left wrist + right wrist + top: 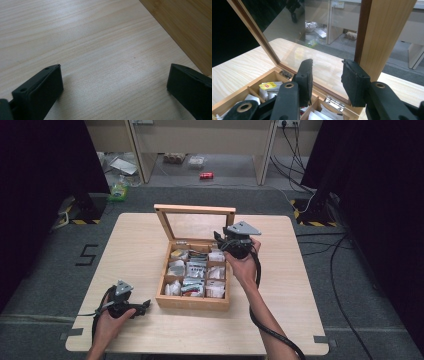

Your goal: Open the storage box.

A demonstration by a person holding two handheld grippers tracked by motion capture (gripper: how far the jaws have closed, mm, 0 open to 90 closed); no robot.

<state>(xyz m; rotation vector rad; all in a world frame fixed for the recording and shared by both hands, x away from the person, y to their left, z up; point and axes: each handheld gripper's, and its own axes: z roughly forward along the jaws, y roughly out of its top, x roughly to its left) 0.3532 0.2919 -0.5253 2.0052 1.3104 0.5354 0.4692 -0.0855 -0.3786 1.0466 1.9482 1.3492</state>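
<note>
Above box [193, 301]: right gripper [327, 78] parted, empty; its view adds hinge [334, 102]. Left gripper [113, 82] wide apart.

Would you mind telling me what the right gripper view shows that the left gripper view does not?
The right gripper view alone shows the glass lid standing open, its hinge, packets in the compartments, and the right gripper open near the lid. The left gripper view alone shows the left gripper open over bare table. Both show the wooden box and table.
</note>
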